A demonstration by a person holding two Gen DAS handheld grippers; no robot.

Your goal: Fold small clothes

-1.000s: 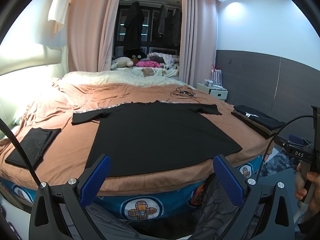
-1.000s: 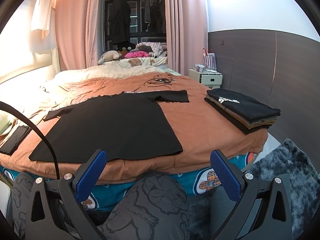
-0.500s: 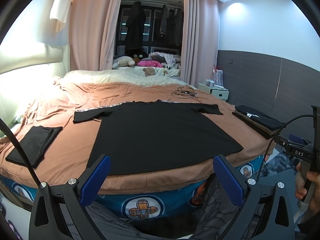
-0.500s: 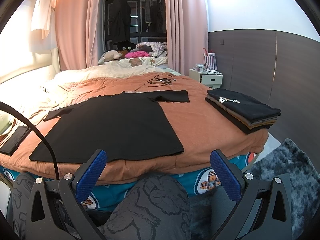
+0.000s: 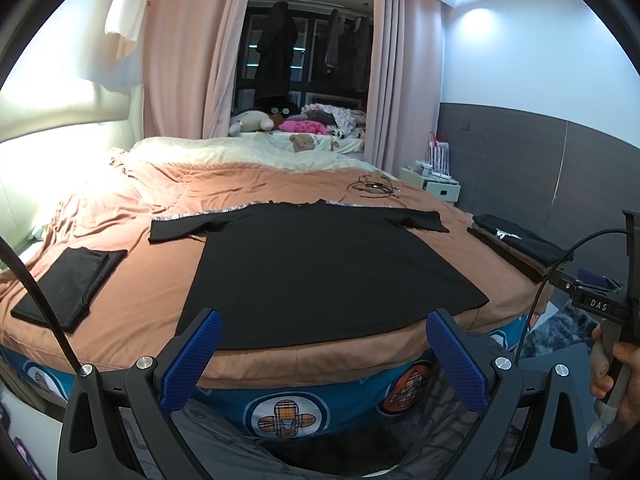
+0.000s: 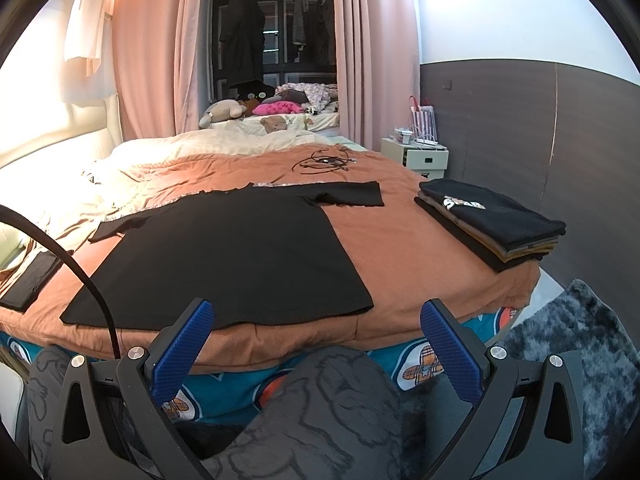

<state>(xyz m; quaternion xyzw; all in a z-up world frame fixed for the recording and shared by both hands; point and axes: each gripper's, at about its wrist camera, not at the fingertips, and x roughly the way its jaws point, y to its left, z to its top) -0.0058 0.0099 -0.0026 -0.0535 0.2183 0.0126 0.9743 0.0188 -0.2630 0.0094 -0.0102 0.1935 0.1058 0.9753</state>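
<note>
We see both blue-padded grippers, left gripper [image 5: 324, 356] and right gripper [image 6: 316, 344], spread wide, empty; flat black short-sleeved T-shirt [image 5: 320, 268] mid-frame on the rust-orange bedspread [image 5: 132, 292].

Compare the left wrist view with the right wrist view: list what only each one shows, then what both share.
Only the left wrist view shows the right hand holding the other gripper's handle.

Only the right wrist view shows the grey shaggy rug clearly.

Both show the black T-shirt spread flat on the bed, the stack of folded clothes and open blue fingers: left gripper, right gripper.
</note>
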